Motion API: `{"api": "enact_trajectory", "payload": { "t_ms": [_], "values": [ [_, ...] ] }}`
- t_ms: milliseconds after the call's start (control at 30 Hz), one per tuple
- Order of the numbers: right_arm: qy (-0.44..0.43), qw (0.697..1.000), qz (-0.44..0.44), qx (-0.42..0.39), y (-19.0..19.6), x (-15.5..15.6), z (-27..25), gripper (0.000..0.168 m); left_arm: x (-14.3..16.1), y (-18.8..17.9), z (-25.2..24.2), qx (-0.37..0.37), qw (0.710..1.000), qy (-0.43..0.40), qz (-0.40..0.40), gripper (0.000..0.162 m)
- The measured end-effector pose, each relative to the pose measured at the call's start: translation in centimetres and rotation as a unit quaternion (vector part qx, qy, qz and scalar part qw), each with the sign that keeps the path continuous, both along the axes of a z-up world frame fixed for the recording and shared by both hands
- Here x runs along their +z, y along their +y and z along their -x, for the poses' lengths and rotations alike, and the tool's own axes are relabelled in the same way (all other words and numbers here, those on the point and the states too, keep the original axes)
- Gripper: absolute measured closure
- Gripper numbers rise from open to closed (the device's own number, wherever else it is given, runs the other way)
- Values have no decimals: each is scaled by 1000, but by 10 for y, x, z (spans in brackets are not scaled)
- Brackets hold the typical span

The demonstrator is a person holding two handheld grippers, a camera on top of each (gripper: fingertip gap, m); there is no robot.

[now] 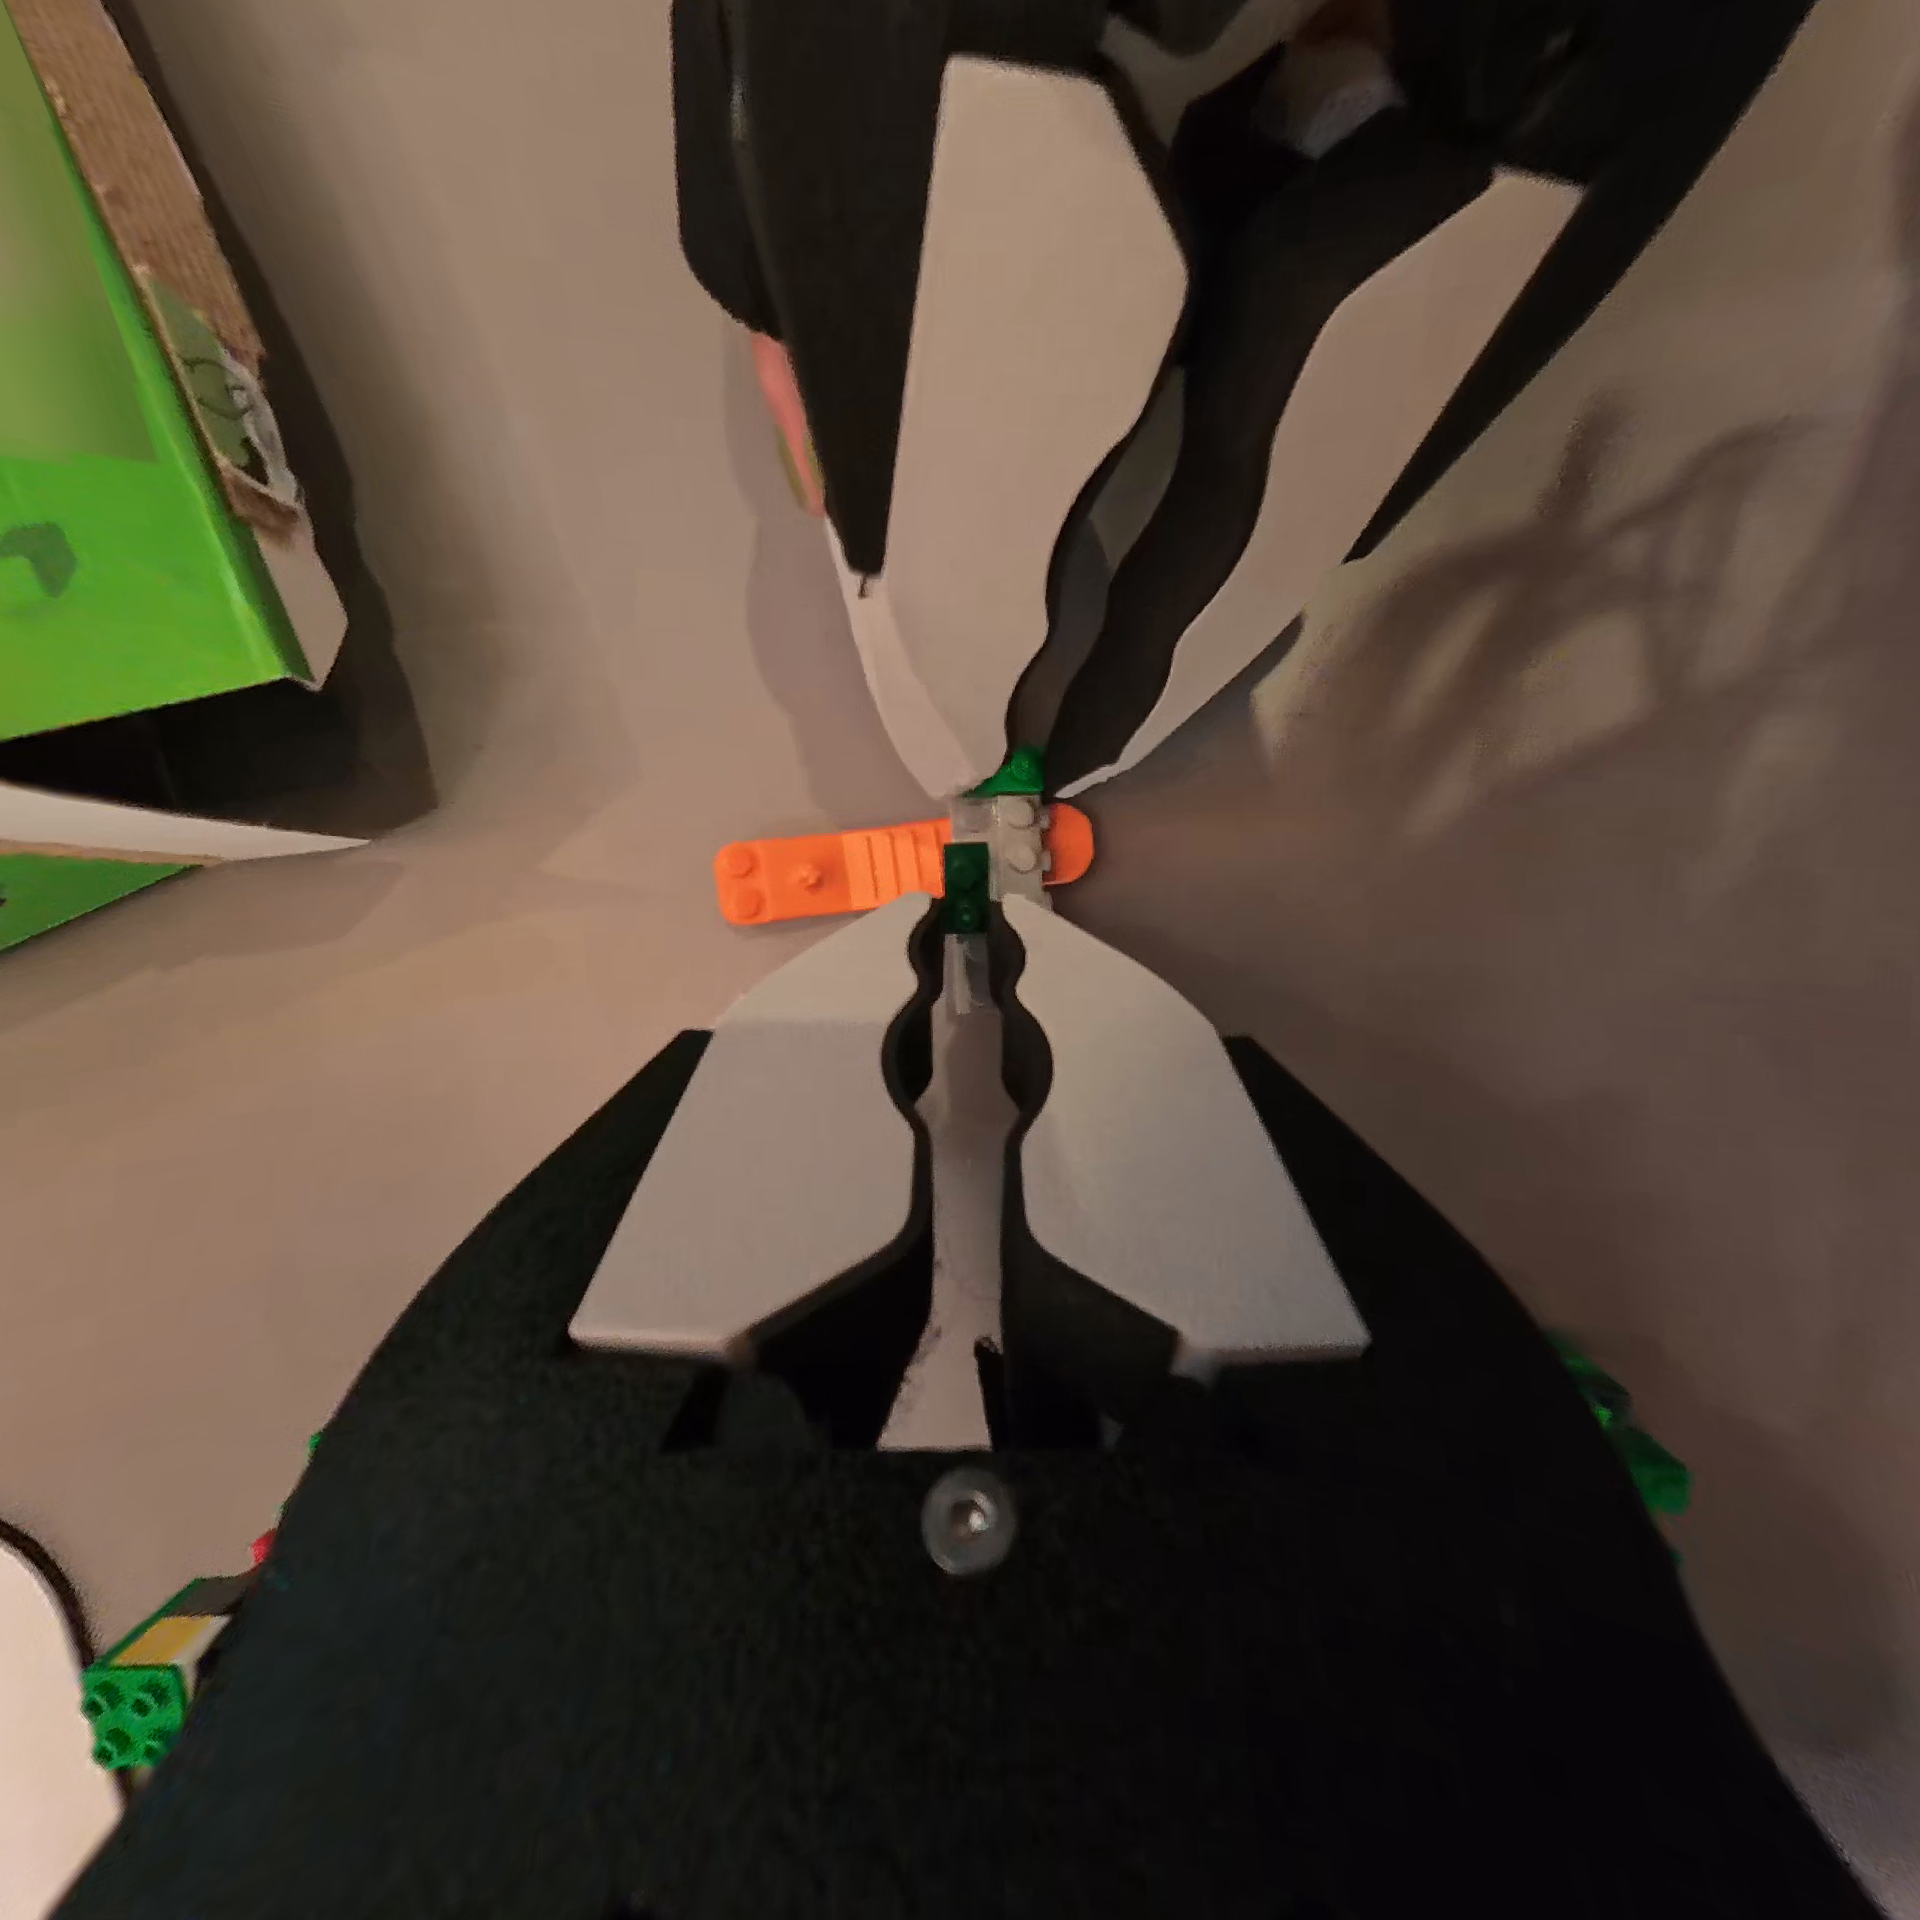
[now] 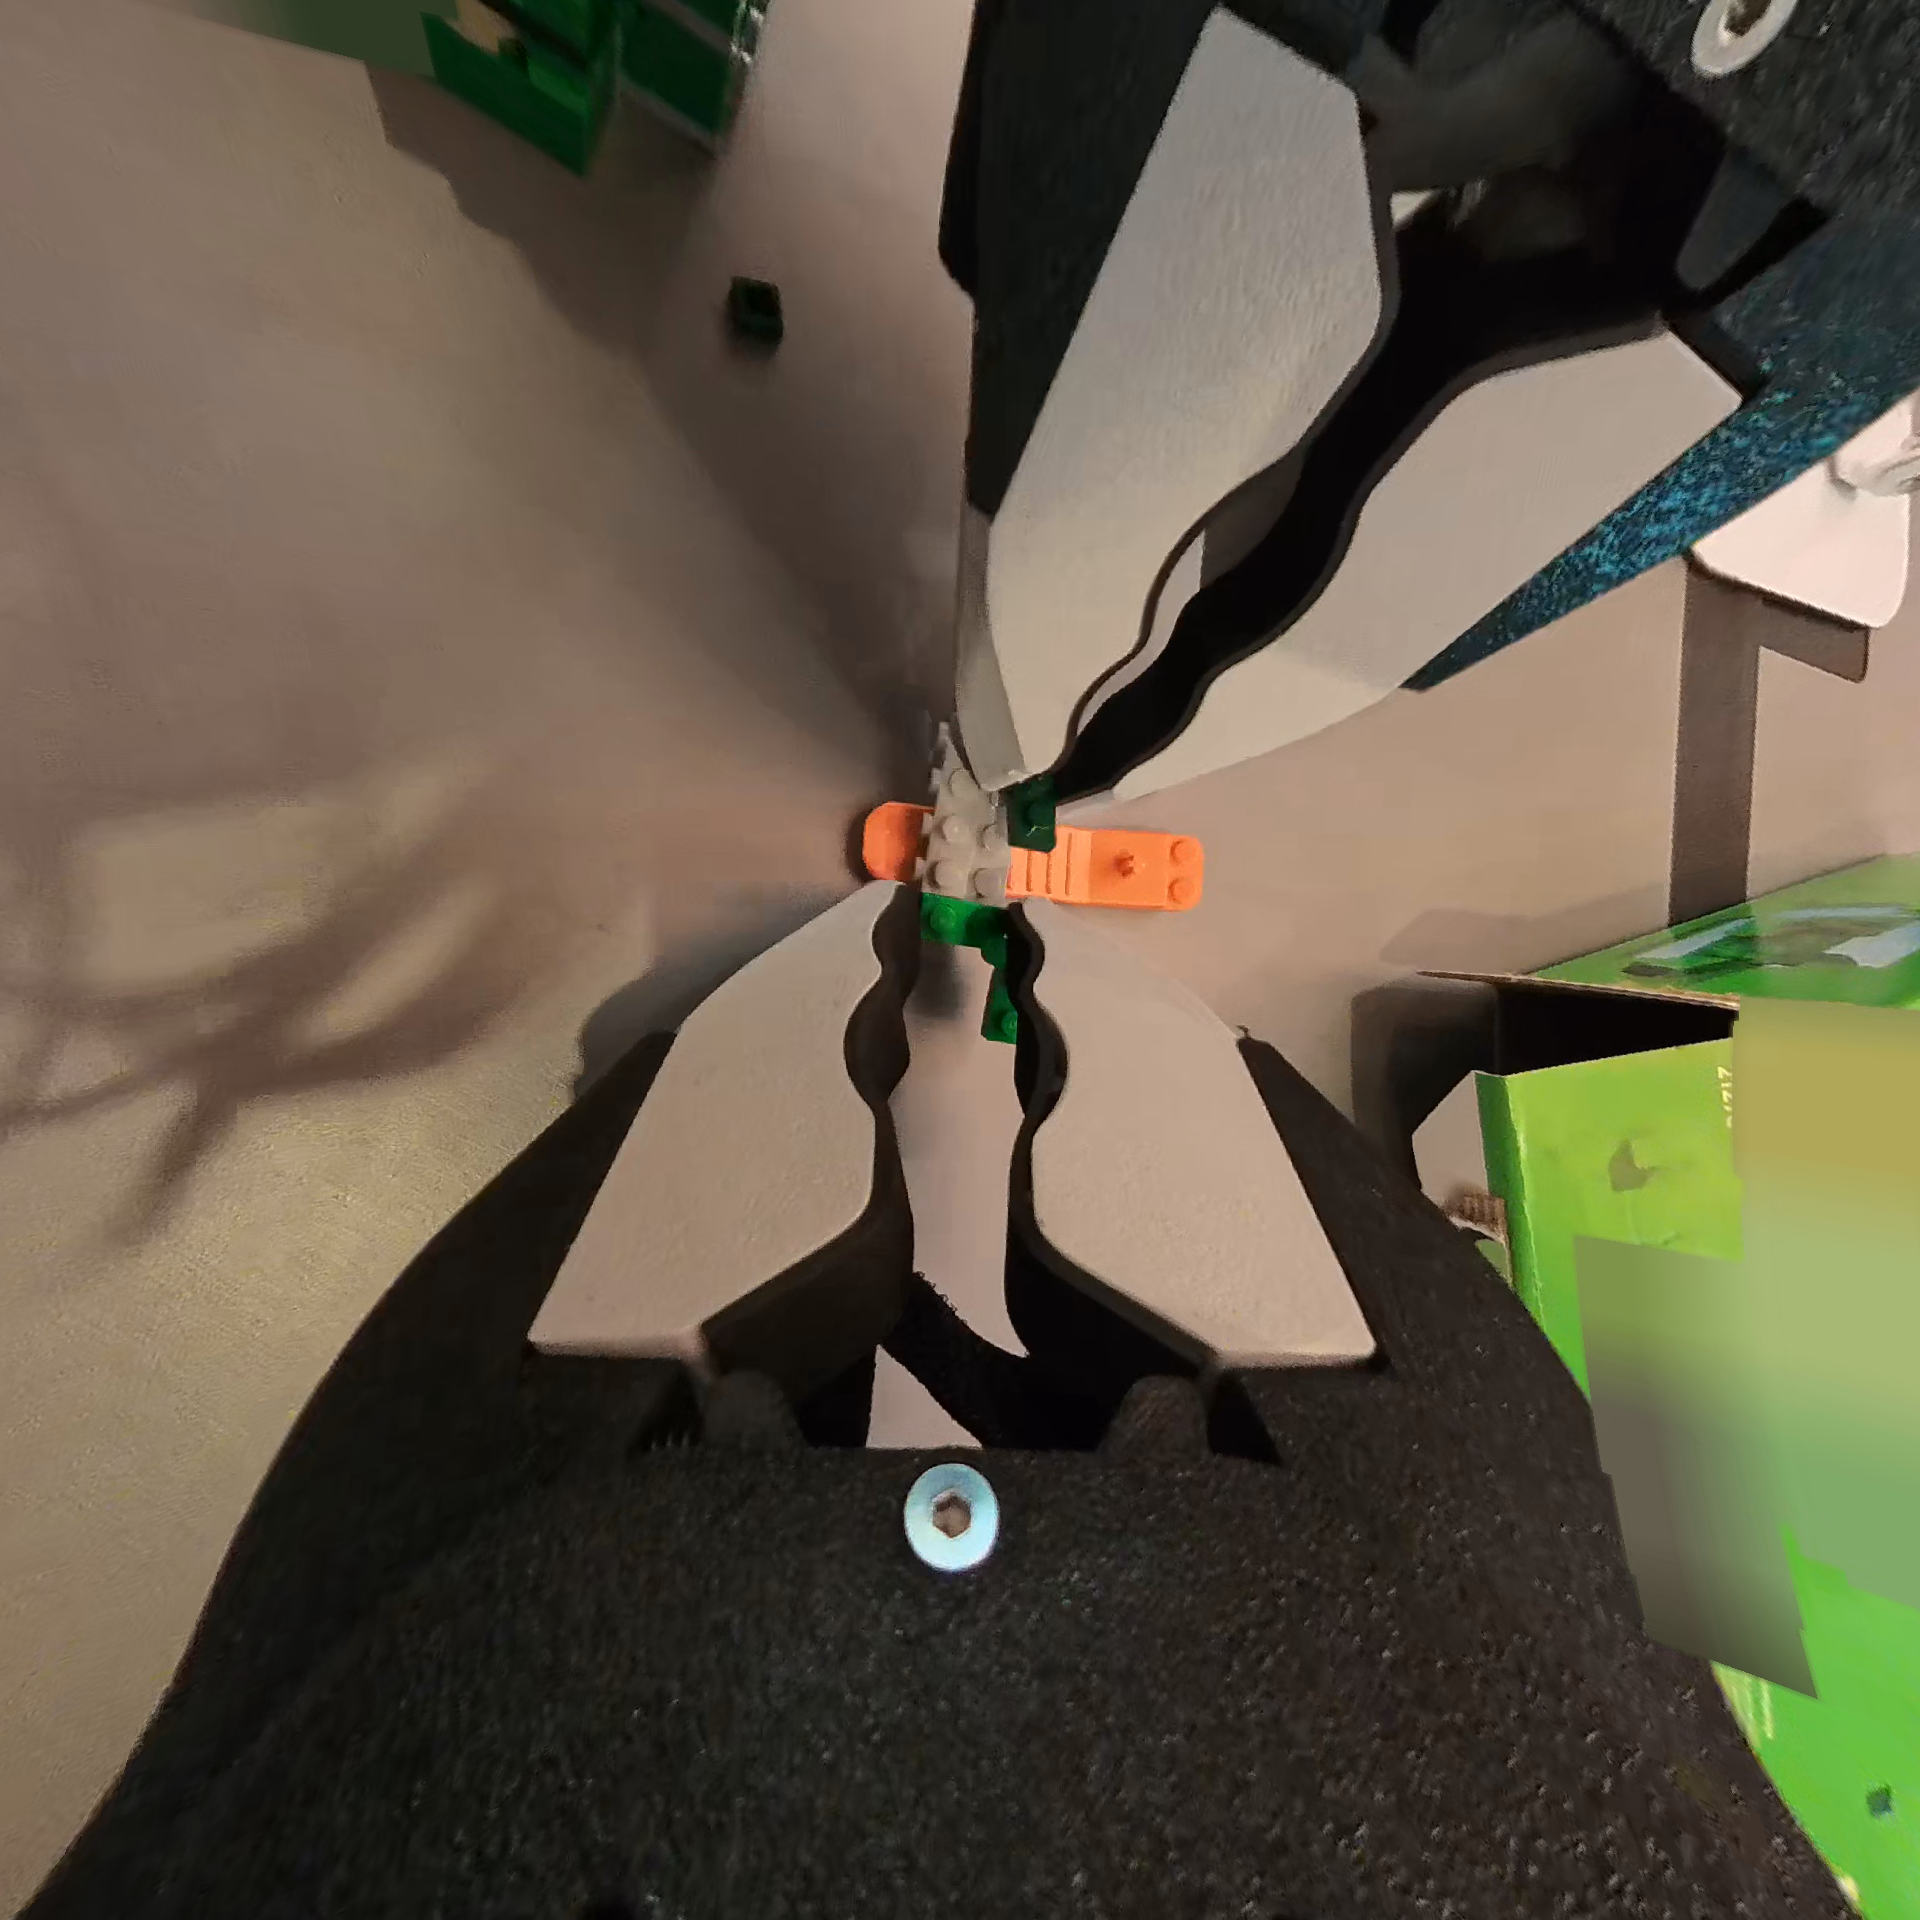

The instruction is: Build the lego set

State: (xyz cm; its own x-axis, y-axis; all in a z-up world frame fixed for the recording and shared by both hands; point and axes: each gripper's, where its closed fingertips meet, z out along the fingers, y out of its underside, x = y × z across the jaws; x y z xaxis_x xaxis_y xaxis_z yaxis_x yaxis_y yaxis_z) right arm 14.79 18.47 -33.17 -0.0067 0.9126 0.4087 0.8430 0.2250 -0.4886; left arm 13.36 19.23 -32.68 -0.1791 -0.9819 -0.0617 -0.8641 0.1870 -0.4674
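Observation:
An orange brick separator (image 1: 821, 871) lies flat on the pale table, with a small grey studded plate (image 1: 1016, 844) over one end. My left gripper (image 1: 966, 927) is shut on a dark green small plate (image 1: 966, 878) at the grey plate's near edge. My right gripper (image 1: 1029, 764) comes in from the top of that view, pinching a green piece (image 1: 1020, 771) at the far edge. In the right wrist view my right gripper (image 2: 961, 925) is shut on the green piece (image 2: 961, 923). Beyond it lie the grey plate (image 2: 966, 844), the separator (image 2: 1122, 868) and the left gripper's dark green plate (image 2: 1031, 812).
An open green cardboard box (image 1: 135, 520) stands beside the work spot and also shows in the right wrist view (image 2: 1621, 1174). Green built bricks (image 2: 561, 73) and a loose dark green piece (image 2: 753, 307) lie farther off. More green bricks (image 1: 125, 1714) lie near my left gripper's base.

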Motion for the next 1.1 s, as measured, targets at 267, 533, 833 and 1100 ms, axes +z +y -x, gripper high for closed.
{"api": "enact_trajectory", "payload": {
  "t_ms": [267,533,833,1100],
  "values": [
    [2,1000,19,-8,0,0,1,153,-2,-3,0,-10,999,51,1,155],
    [7,1000,20,-9,1,0,0,153,-3,-2,-2,-2,997,77,-12,155],
    [2,1000,15,-11,3,0,-2,153,-3,-1,-6,-3,998,63,-10,154],
    [3,1000,18,-10,3,0,-2,153,-3,-2,-7,-2,998,55,-5,151]
  ]
}}
